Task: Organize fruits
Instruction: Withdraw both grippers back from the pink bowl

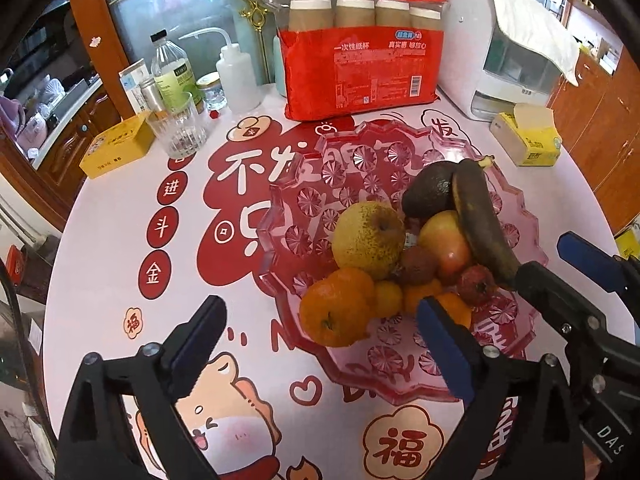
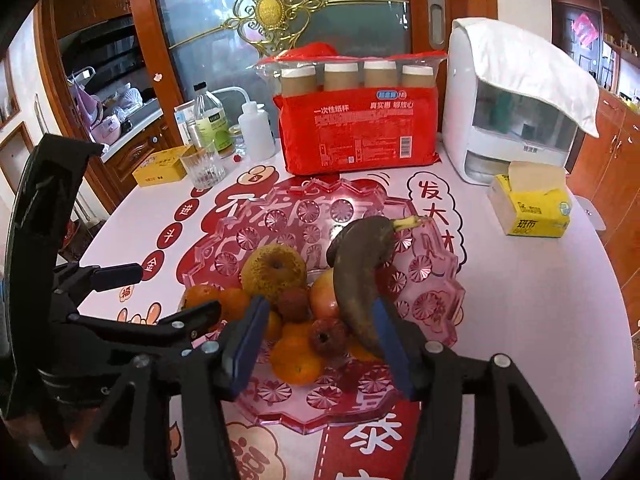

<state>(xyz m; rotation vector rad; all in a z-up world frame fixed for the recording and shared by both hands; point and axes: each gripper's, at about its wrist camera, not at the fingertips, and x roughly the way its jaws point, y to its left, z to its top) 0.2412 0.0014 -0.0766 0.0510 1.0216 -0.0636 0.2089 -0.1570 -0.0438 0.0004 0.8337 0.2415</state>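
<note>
A pink glass plate (image 1: 340, 184) on the round table holds a heap of fruit: a speckled pear (image 1: 368, 236), an avocado (image 1: 428, 192), a blackened banana (image 1: 480, 216), an apple (image 1: 444, 240), a lychee (image 1: 416, 266) and several oranges (image 1: 336, 312). My left gripper (image 1: 320, 336) stands wide open over the plate's near left rim, its pads clear of the big orange between them. My right gripper (image 2: 320, 332) is open above the near fruit. The banana's (image 2: 360, 280) lower end lies against its right pad, with an orange (image 2: 296, 360) and a small red fruit (image 2: 328, 336) in the gap.
Behind the plate stand a red pack of paper cups (image 1: 360, 72) and a white appliance (image 1: 500, 48) under a cloth. A yellow tissue box (image 1: 528, 136) sits at right. A glass (image 1: 178, 128), bottles (image 1: 172, 68) and a yellow box (image 1: 116, 146) crowd the back left.
</note>
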